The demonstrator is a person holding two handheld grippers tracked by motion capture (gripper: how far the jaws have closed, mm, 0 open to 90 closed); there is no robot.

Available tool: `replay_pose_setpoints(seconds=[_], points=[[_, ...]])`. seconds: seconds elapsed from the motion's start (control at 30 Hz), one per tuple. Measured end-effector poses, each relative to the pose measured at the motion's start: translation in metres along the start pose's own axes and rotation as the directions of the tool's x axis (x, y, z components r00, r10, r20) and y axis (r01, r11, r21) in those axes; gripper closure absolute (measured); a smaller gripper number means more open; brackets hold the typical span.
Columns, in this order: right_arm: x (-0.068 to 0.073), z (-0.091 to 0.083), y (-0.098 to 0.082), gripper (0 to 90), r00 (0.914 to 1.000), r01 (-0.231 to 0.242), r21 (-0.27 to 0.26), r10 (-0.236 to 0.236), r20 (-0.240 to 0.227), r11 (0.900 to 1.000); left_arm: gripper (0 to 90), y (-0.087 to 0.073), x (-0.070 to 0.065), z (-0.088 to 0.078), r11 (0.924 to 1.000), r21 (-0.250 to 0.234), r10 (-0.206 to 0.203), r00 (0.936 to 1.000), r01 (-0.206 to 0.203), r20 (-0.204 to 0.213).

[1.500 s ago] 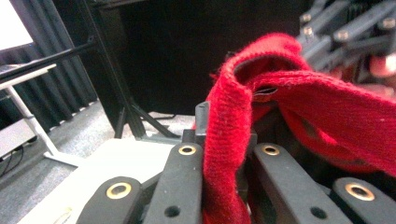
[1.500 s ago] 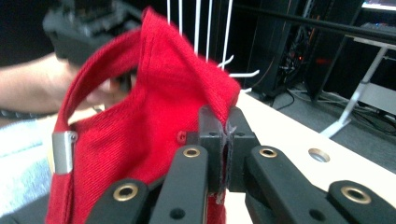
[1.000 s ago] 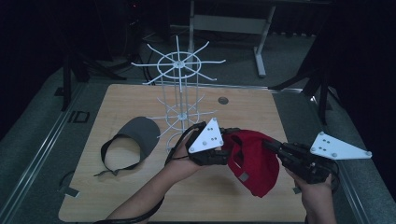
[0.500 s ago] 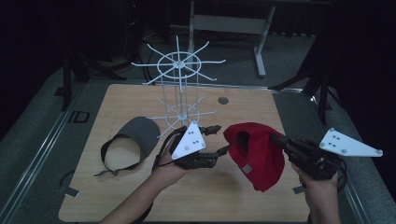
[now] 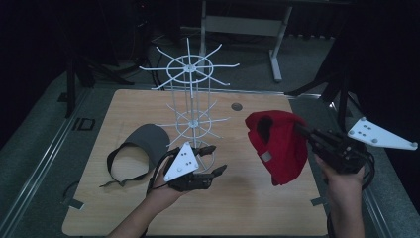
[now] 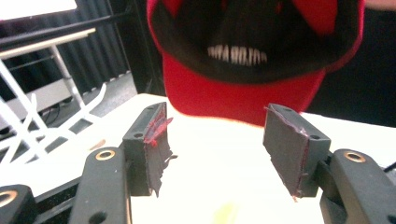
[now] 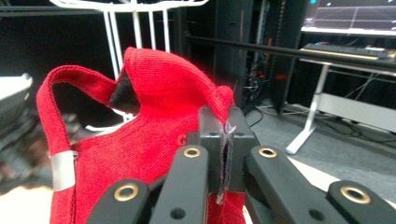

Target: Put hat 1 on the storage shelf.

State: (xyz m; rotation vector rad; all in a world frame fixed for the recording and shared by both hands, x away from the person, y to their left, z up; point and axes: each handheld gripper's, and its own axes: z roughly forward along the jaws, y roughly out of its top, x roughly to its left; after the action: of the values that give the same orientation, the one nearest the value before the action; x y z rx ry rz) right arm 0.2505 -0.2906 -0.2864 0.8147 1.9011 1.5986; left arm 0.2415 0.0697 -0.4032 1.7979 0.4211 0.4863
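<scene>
High view: the right hand-held gripper (image 5: pixel 303 133) holds the red cap (image 5: pixel 275 147) up over the counter (image 5: pixel 247 208) at about three o'clock, its jaws pressed together on the cap's fabric, as the right gripper view confirms (image 7: pixel 224 154). The left hand-held gripper (image 5: pixel 214 159) sits at six o'clock, jaws apart with nothing between them after just widening; in its own view (image 6: pixel 215 140) the cap (image 6: pixel 247 84) hangs beyond the pads, apart from them. A white wire rack (image 5: pixel 190 109) stands at twelve o'clock, and a grey visor (image 5: pixel 141 146) lies at nine o'clock.
</scene>
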Motion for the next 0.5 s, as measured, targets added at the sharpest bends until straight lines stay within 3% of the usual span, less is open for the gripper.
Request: replay_pose_setpoints(seconds=[0.3, 0.5], points=[[-0.005, 0.017, 0.035, 88.3, 0.9982, 0.013, -0.028, -0.011, 0.060, 1.000, 41.3, -0.036, 0.000, -0.009, 0.9986, 0.017, -0.050, 0.9987, 0.050, -0.006], [-0.005, 0.028, 0.053, 88.3, 0.9974, 0.017, -0.032, -0.015, 0.071, 0.999, 41.3, -0.059, 0.001, -0.015, 0.9950, 0.023, -0.096, 0.9951, 0.097, -0.024]])
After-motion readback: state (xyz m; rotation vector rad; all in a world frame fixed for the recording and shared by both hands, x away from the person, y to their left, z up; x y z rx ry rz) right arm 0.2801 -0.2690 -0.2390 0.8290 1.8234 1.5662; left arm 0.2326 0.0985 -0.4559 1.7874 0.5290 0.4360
